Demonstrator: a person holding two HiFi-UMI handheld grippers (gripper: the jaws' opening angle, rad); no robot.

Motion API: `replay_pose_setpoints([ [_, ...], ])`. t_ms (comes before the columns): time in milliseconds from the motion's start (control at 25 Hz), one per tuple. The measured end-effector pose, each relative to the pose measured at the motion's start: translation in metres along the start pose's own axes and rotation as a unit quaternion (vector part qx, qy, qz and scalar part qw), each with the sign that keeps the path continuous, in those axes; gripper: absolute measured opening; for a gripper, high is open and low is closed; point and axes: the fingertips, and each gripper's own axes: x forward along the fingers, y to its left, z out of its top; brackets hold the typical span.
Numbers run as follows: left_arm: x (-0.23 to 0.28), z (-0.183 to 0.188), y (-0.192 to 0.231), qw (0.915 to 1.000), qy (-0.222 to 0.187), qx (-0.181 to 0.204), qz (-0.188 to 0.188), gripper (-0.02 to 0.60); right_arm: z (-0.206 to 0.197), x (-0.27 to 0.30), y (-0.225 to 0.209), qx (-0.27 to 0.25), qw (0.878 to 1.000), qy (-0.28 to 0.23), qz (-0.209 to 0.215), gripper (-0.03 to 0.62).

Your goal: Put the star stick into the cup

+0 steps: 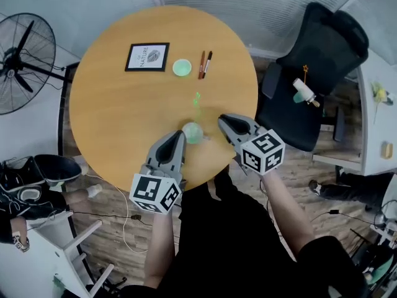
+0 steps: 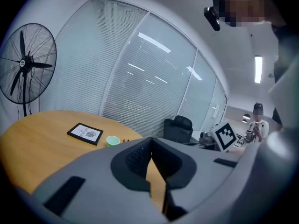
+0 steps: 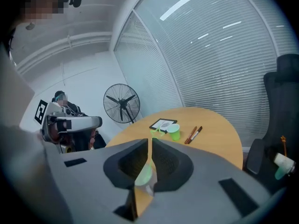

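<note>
A clear cup (image 1: 193, 132) stands near the table's front edge, between my two grippers. The green star stick (image 1: 196, 99) leans in it, star end up and tilted toward the far side. In the right gripper view the star (image 3: 158, 132) shows just above the jaw tips, and the cup (image 3: 144, 176) shows through the gap below them. My left gripper (image 1: 180, 135) is shut just left of the cup and holds nothing. My right gripper (image 1: 222, 118) is shut to the right of the cup, apart from the stick. The left gripper view shows only shut jaws (image 2: 151, 142) over bare tabletop.
Further back on the round wooden table (image 1: 111, 110) lie a framed picture (image 1: 147, 56), a green cup (image 1: 182, 67) and two pens (image 1: 205, 64). A black office chair (image 1: 316, 67) stands at the right. A floor fan (image 1: 22, 61) is at the left.
</note>
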Motion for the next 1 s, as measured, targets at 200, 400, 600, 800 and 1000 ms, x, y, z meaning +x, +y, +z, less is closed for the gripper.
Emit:
replay_pose_setpoints([
  [200, -0.002, 0.012, -0.024, 0.9996, -0.021, 0.016, 0.003, -0.002, 0.022, -0.028, 0.006, -0.017, 0.999, -0.032, 0.011, 0.032],
  [400, -0.006, 0.032, -0.046, 0.9984, -0.044, 0.036, 0.003, -0.002, 0.049, -0.056, 0.015, -0.039, 0.997, -0.067, 0.017, 0.023],
  [600, -0.007, 0.047, -0.067, 0.9966, -0.062, 0.054, -0.003, -0.002, 0.071, -0.085, 0.021, -0.061, 0.993, -0.097, 0.01, 0.011],
  [800, -0.008, 0.056, -0.082, 0.9948, -0.076, 0.067, -0.009, -0.002, 0.087, -0.111, 0.024, -0.077, 0.989, -0.127, 0.004, 0.009],
  [1000, -0.016, 0.059, -0.094, 0.9936, -0.083, 0.076, -0.01, -0.002, 0.092, -0.133, 0.036, -0.093, 0.986, -0.139, 0.007, 0.009],
])
